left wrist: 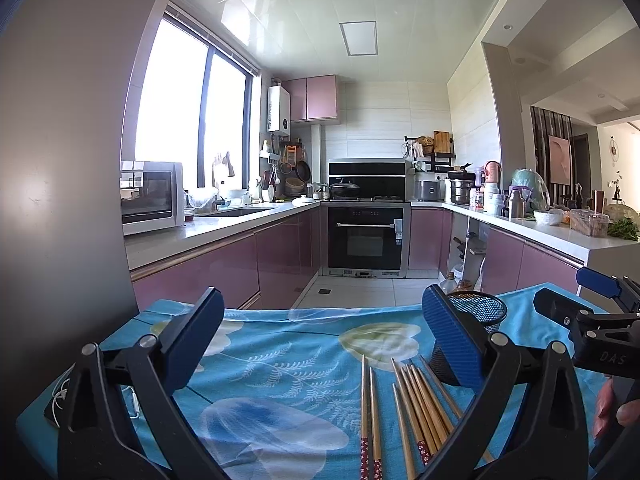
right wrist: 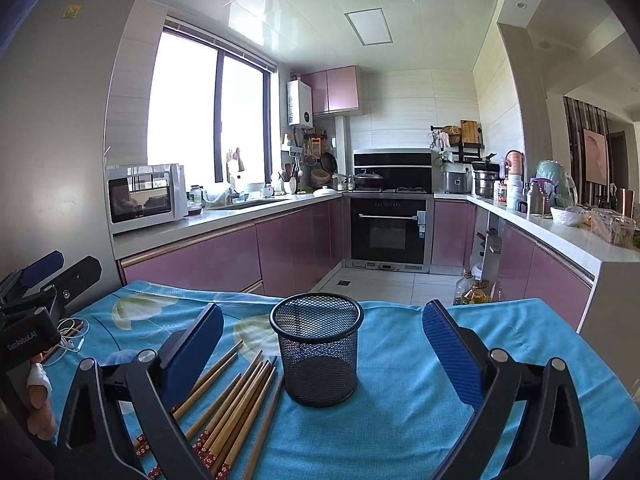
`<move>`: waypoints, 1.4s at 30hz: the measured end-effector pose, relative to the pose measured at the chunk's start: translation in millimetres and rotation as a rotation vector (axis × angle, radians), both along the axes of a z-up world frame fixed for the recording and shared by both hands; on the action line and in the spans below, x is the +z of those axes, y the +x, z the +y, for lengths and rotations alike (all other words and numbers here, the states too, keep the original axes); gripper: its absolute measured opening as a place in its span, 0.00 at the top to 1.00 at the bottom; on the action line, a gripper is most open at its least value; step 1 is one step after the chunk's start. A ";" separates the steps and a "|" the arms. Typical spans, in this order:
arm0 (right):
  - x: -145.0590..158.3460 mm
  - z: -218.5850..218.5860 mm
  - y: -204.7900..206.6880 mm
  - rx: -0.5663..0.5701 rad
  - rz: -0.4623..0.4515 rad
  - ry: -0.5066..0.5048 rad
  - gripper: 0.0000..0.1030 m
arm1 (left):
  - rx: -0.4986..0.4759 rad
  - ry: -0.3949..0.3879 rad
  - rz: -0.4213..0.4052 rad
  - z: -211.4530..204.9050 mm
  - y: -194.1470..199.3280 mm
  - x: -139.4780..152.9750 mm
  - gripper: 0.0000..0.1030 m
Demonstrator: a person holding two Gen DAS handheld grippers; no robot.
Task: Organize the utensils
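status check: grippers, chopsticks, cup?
Left gripper open, empty; right gripper open, empty. Chopsticks loose on the cloth, none in the mesh cup. Cup upright, empty; nothing blocking it.

microwave (right wrist: 146,197) on counter | oven (right wrist: 388,236) | earphones (right wrist: 72,342) on tablecloth (right wrist: 400,400)

The chopsticks (right wrist: 236,404) look like smooth wood with red patterned ends. The cup (right wrist: 318,350) at their 3 o'clock is black metal mesh, matt. A thin printed cloth (right wrist: 400,420) covers the bench. Gripper pads (right wrist: 452,356) have blue textured plastic.
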State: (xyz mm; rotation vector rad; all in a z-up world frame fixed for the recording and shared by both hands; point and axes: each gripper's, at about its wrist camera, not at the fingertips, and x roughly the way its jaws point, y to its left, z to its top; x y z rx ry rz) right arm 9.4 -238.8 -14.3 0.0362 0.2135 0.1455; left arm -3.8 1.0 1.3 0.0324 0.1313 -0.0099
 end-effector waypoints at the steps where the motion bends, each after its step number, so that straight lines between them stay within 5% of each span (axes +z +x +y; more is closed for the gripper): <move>1: -0.3 -0.1 -0.3 0.000 -0.002 0.001 0.06 | 0.000 -0.001 0.000 0.2 -0.1 0.0 0.05; 42: -1.9 -2.6 -0.4 -0.001 -0.003 0.012 0.06 | -0.002 -0.004 -0.001 -0.3 1.0 -1.1 0.05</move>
